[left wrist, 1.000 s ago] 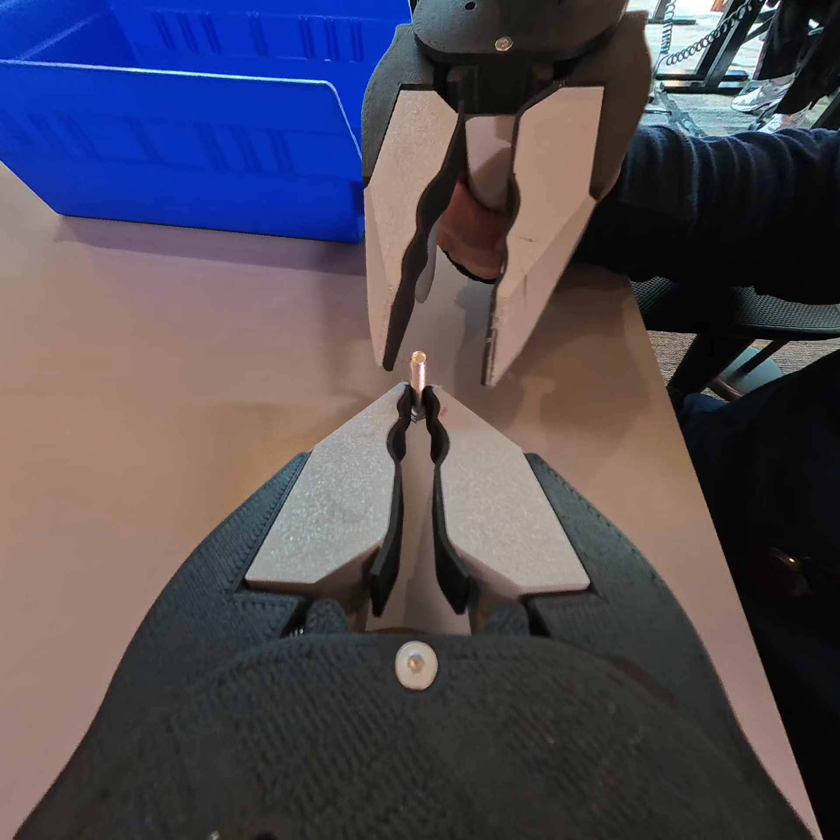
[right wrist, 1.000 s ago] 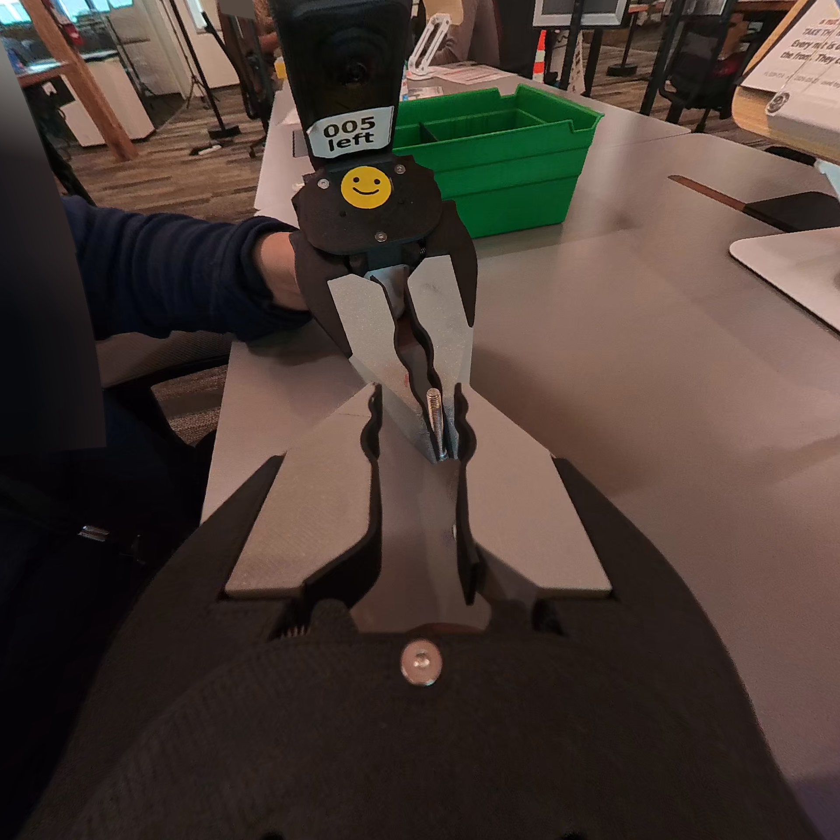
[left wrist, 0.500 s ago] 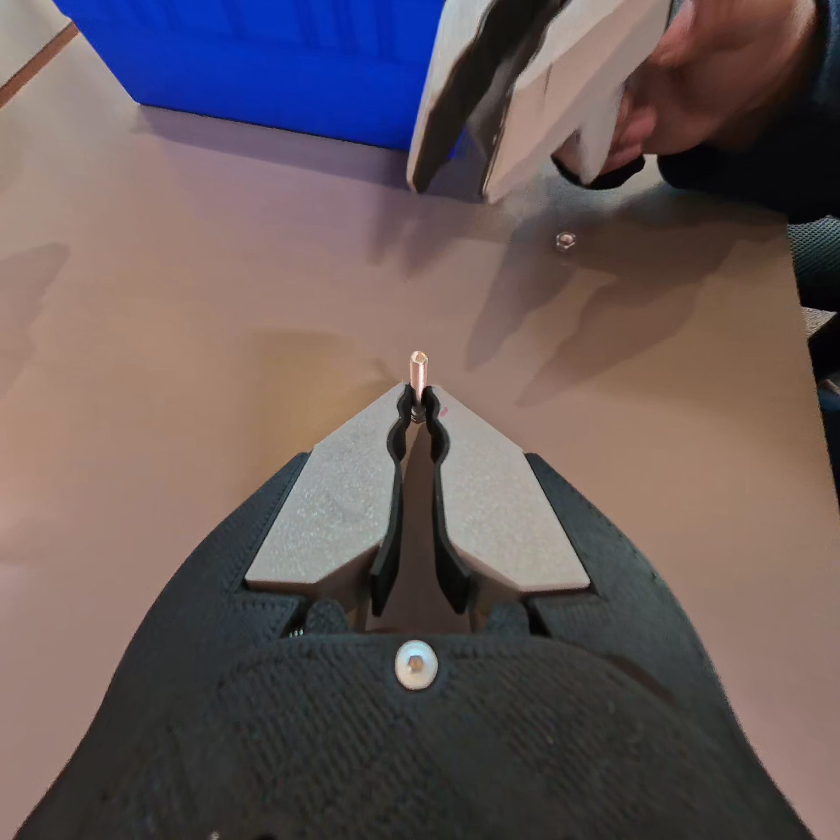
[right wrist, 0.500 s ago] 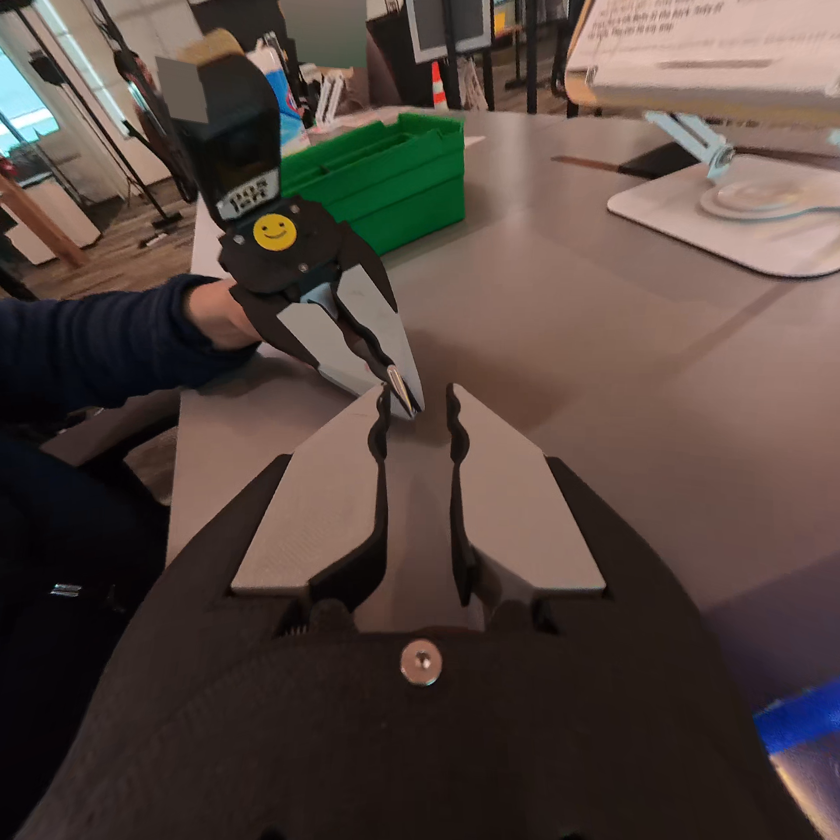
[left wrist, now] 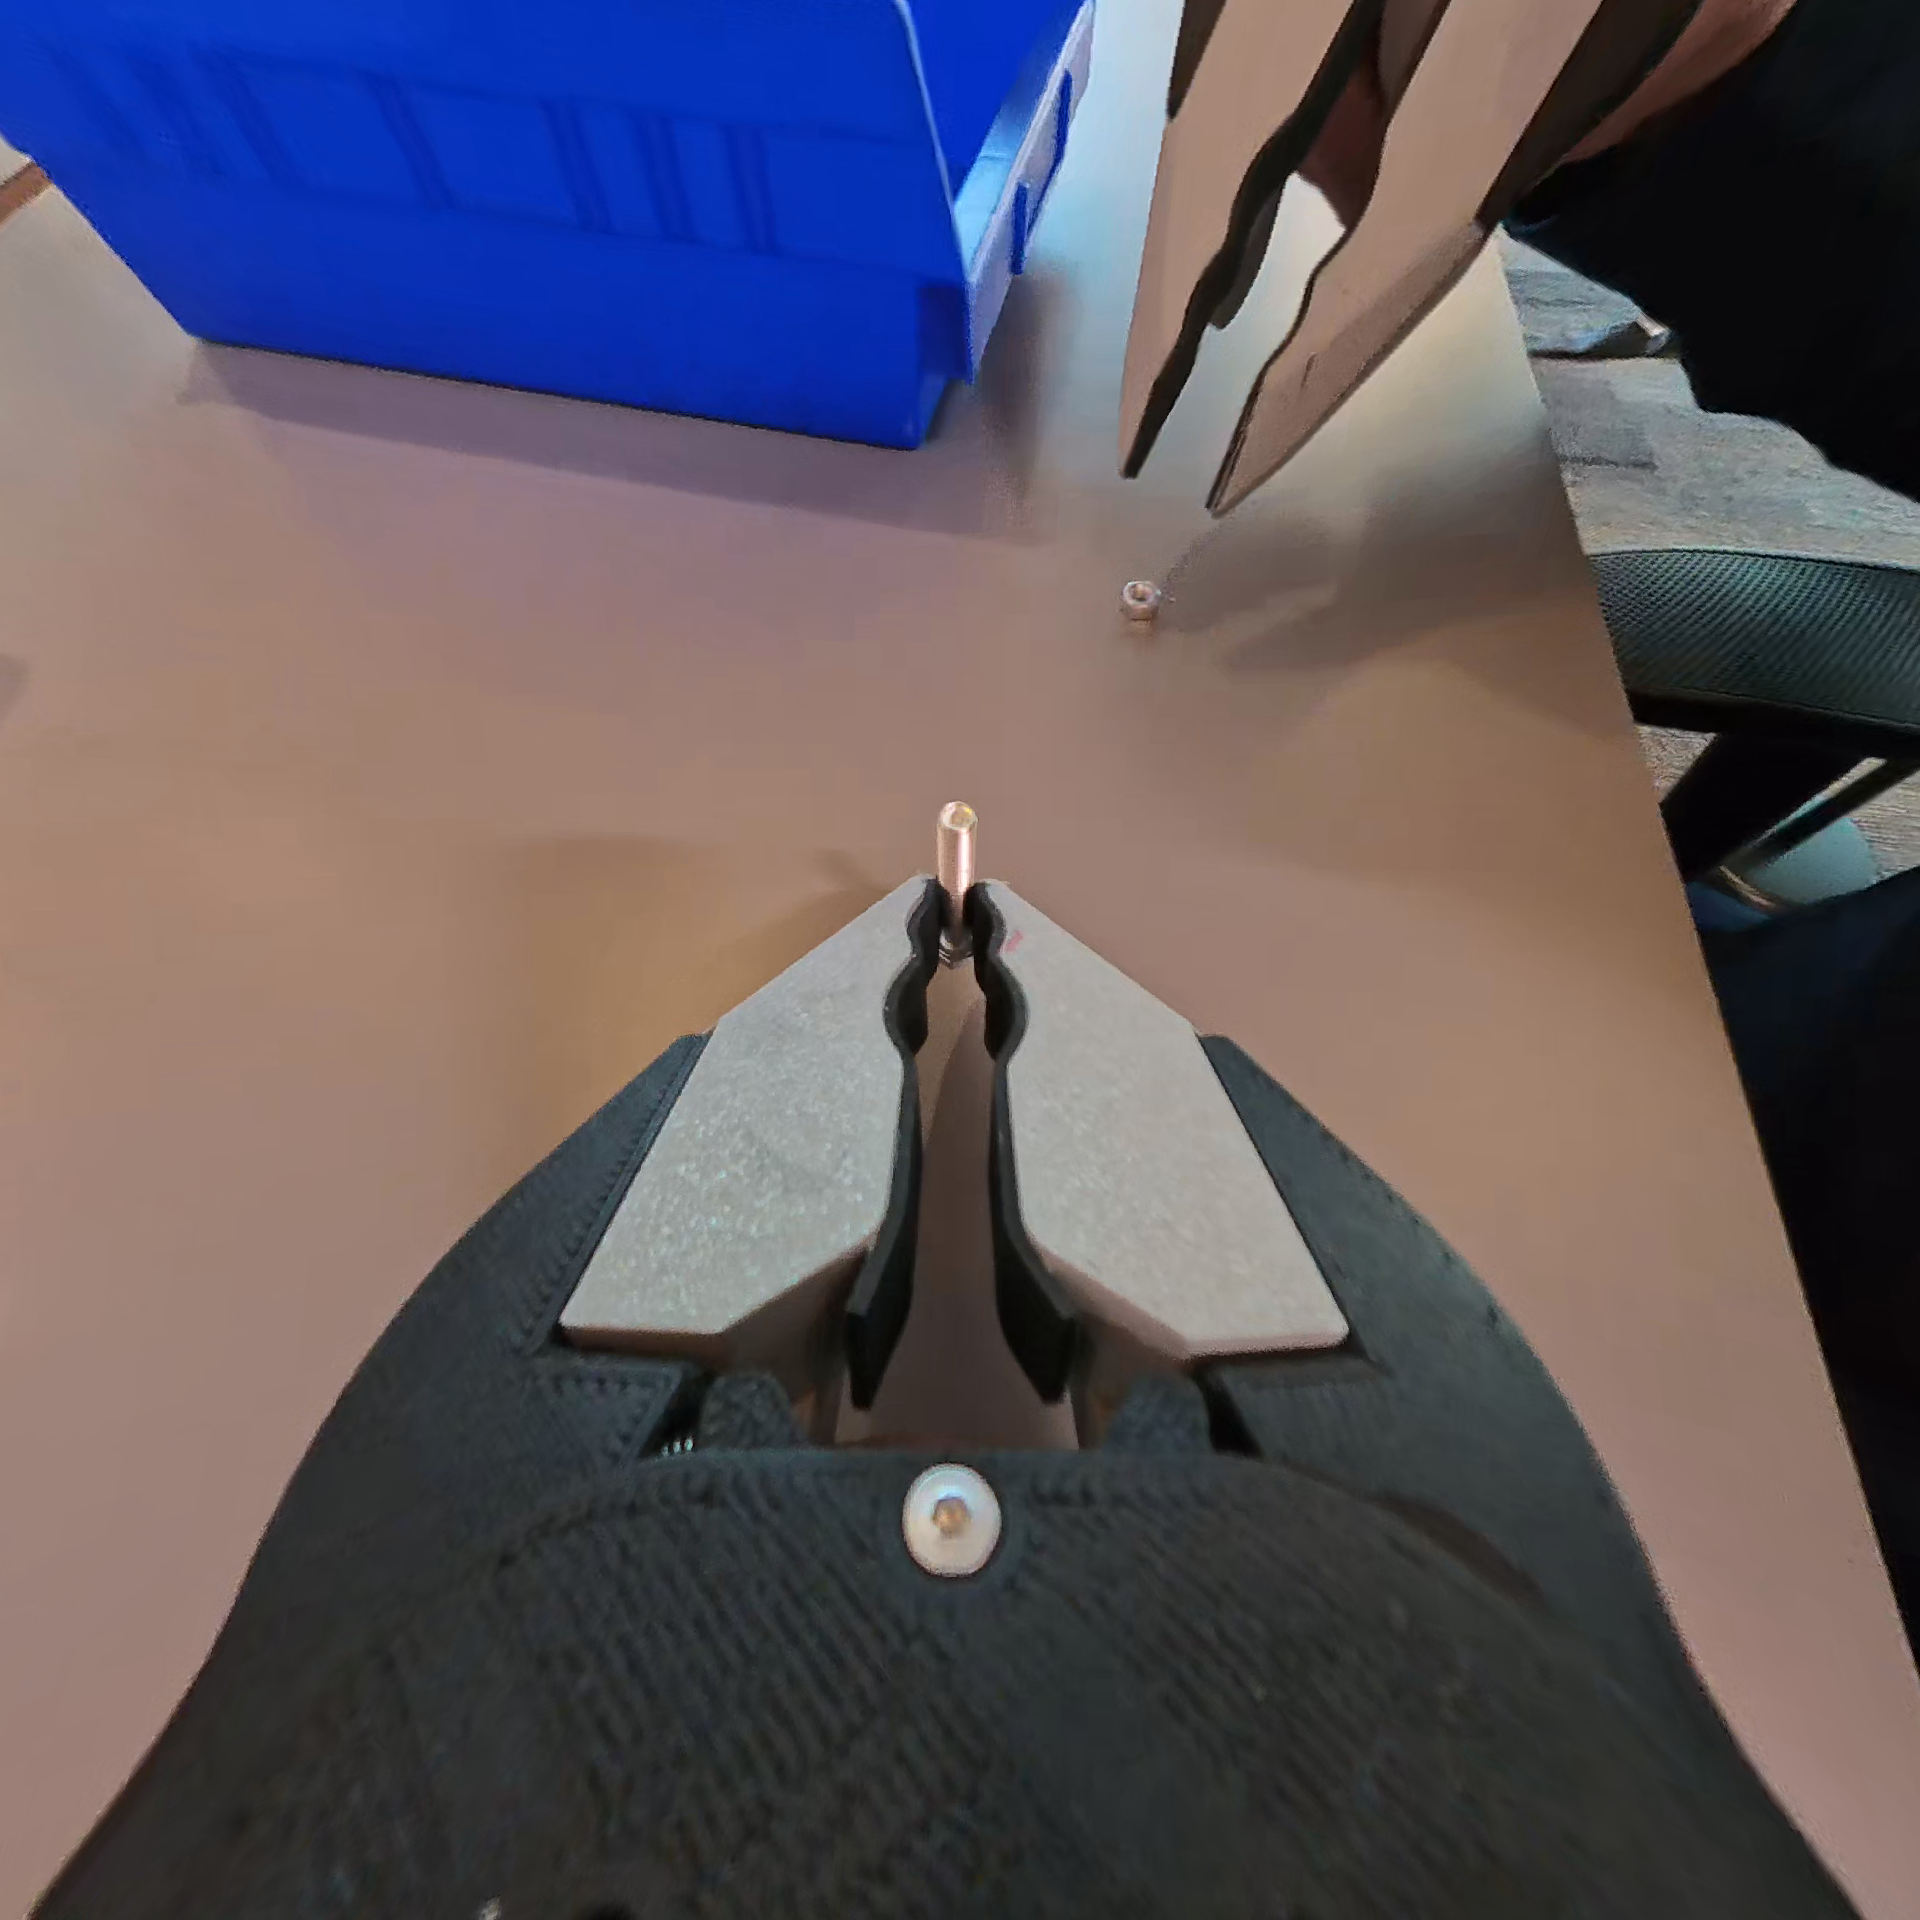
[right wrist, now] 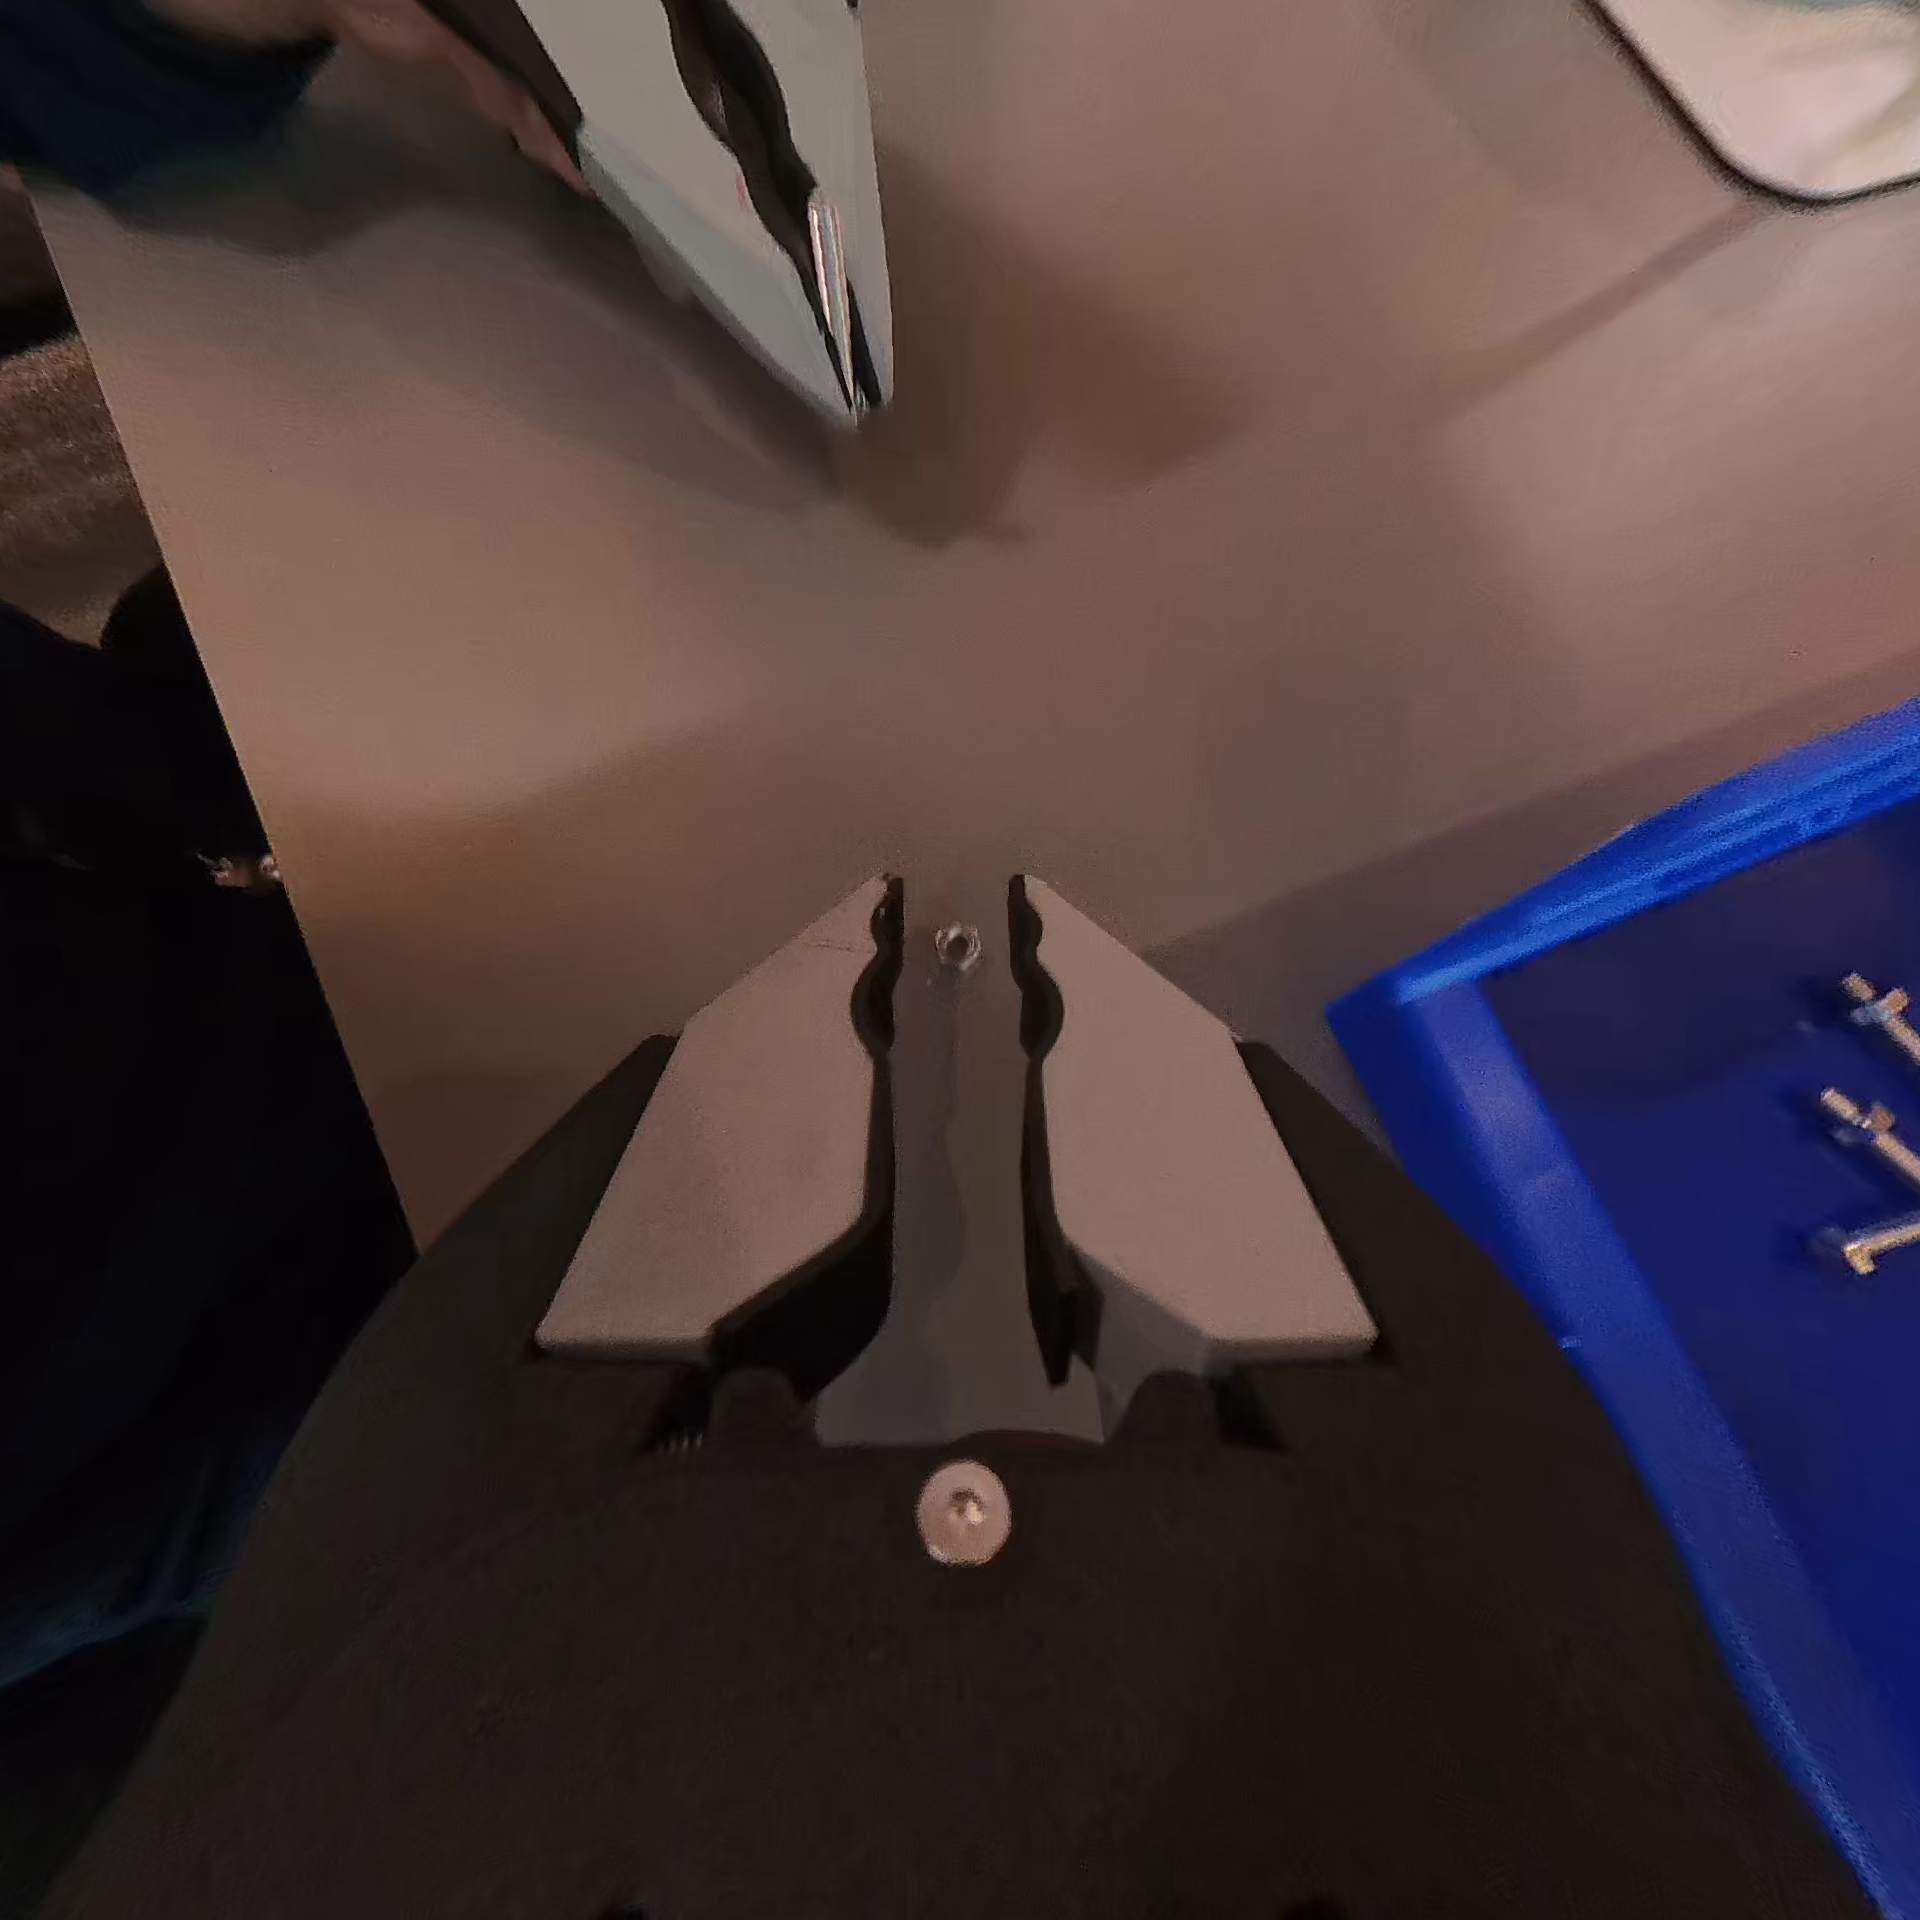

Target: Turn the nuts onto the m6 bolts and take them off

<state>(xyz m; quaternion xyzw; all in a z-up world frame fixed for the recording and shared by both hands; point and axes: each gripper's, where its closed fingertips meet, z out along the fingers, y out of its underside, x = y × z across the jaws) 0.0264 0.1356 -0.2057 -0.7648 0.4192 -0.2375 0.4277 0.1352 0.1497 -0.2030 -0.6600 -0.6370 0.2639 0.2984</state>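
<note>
My left gripper [left wrist: 954, 902] is shut on a bolt [left wrist: 954, 844] whose threaded end sticks out past the fingertips, above the brown table [left wrist: 520, 727]. It also shows in the right wrist view [right wrist: 868, 400], still holding the bolt [right wrist: 829, 260]. A small hex nut [left wrist: 1140, 600] lies flat on the table near the right edge. My right gripper [right wrist: 954, 883] is open and points down over that nut [right wrist: 953, 948], which lies between its fingertips. In the left wrist view the right gripper [left wrist: 1174, 488] hangs just above the nut.
A blue bin [left wrist: 582, 197] stands at the back of the table; in the right wrist view the blue bin [right wrist: 1621, 1195] holds several bolts with nuts [right wrist: 1881, 1143]. A white stand base [right wrist: 1766, 94] lies far off. The table edge and a chair [left wrist: 1766, 644] are at the right.
My right gripper left the bolt tip, swung away toward the blue bin and came down over the nut on the table. My left gripper kept its hold on the bolt.
</note>
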